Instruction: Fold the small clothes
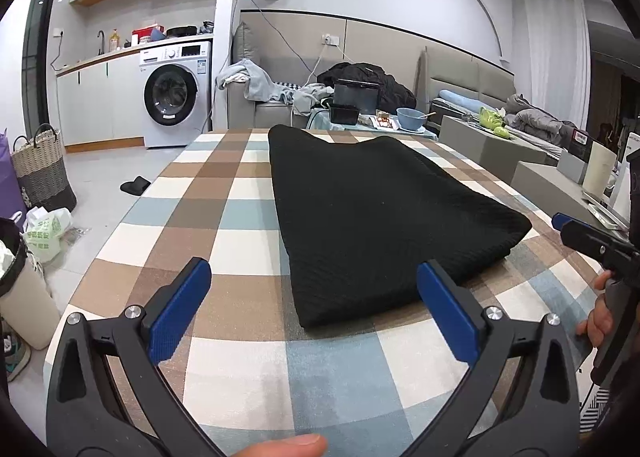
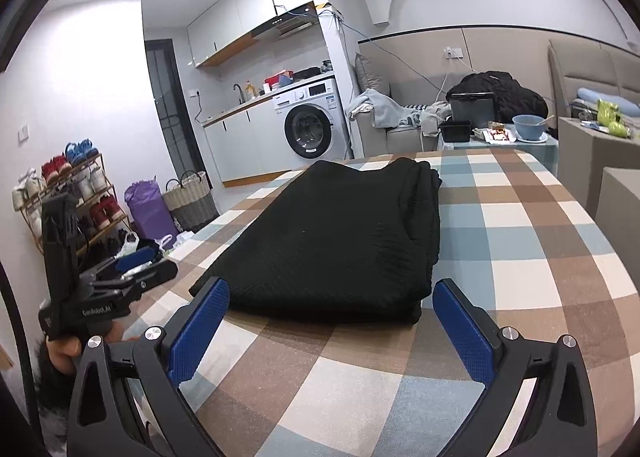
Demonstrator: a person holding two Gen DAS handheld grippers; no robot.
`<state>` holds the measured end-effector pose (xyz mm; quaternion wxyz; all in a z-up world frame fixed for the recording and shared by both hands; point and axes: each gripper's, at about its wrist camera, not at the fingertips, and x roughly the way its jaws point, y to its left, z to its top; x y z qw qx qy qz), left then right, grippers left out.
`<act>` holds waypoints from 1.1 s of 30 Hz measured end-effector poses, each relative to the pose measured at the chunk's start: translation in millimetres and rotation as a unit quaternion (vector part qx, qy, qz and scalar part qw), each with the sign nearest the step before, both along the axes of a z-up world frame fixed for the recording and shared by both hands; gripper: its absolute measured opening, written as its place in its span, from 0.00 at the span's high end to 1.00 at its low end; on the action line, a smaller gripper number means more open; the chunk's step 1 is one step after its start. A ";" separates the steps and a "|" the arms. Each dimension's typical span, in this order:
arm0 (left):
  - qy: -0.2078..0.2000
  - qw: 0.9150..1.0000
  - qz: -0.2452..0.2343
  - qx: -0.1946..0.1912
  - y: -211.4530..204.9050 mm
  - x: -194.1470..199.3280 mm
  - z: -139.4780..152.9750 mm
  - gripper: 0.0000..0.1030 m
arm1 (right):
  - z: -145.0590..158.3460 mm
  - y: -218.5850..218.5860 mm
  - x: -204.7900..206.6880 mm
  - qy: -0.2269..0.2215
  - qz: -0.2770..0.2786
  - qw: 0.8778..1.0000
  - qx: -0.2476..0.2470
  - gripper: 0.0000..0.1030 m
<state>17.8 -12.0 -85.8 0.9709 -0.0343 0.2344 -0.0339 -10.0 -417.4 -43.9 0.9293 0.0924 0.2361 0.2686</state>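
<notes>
A black knit garment (image 1: 376, 213) lies folded into a long rectangle on the checked tablecloth (image 1: 240, 361); it also shows in the right wrist view (image 2: 340, 241). My left gripper (image 1: 314, 273) is open and empty, its blue pads just short of the garment's near left corner. My right gripper (image 2: 330, 297) is open and empty, its pads either side of the garment's near edge, a little above the cloth. Each gripper appears in the other's view: the right gripper (image 1: 592, 237) at the far right, the left gripper (image 2: 136, 261) at the left.
Beyond the table's far end stand a sofa with clothes (image 1: 360, 85), a blue bowl (image 1: 410, 117) and a black box (image 1: 344, 113). A washing machine (image 1: 176, 93), basket (image 1: 42, 165) and shoe rack (image 2: 68, 197) stand on the left. Grey furniture (image 1: 500, 145) is right.
</notes>
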 end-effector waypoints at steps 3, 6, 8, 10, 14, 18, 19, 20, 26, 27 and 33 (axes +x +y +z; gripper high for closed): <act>0.000 1.000 0.001 -0.005 2.0 -0.5 -0.8 0.01 | -0.6 0.2 0.2 0.001 -0.002 1.000 -0.001 0.00; 0.005 1.000 0.003 -0.012 5.1 0.7 -1.6 0.01 | -0.5 2.4 0.2 0.000 -0.001 1.000 -0.006 0.00; 0.005 1.000 0.004 -0.015 6.4 1.2 -2.2 0.01 | -0.5 4.0 -1.6 -0.002 0.000 1.000 -0.011 0.00; 0.006 1.000 0.003 -0.015 6.7 1.6 -2.3 0.01 | -0.7 5.7 -1.9 -0.003 0.001 1.000 -0.015 0.00; 0.006 1.000 0.004 -0.012 7.3 1.6 -2.9 0.01 | -1.5 5.2 -1.4 -0.001 0.000 1.000 -0.014 0.00; 0.005 1.000 0.002 -0.009 7.2 -0.2 -4.1 0.01 | -1.8 5.1 -2.0 0.002 -0.002 1.000 -0.012 0.00; 0.005 1.000 0.003 -0.009 7.0 -0.1 -4.1 0.01 | -1.7 4.8 -1.5 0.002 -0.003 1.000 -0.012 0.00; 0.005 1.000 0.003 -0.009 7.0 -0.2 -4.1 0.01 | -1.5 5.0 -1.3 0.002 -0.002 1.000 -0.013 0.00; 0.006 1.000 0.003 -0.009 5.1 -0.1 -4.7 0.01 | -2.0 4.0 -1.1 0.002 -0.002 1.000 -0.012 0.00; 0.005 1.000 0.004 -0.008 5.5 0.0 -4.3 0.01 | -2.1 3.6 -1.3 0.002 -0.002 1.000 -0.011 0.00; 0.006 1.000 0.001 -0.007 4.5 -0.3 -4.7 0.01 | -2.2 4.4 -1.5 0.002 -0.003 1.000 -0.012 0.00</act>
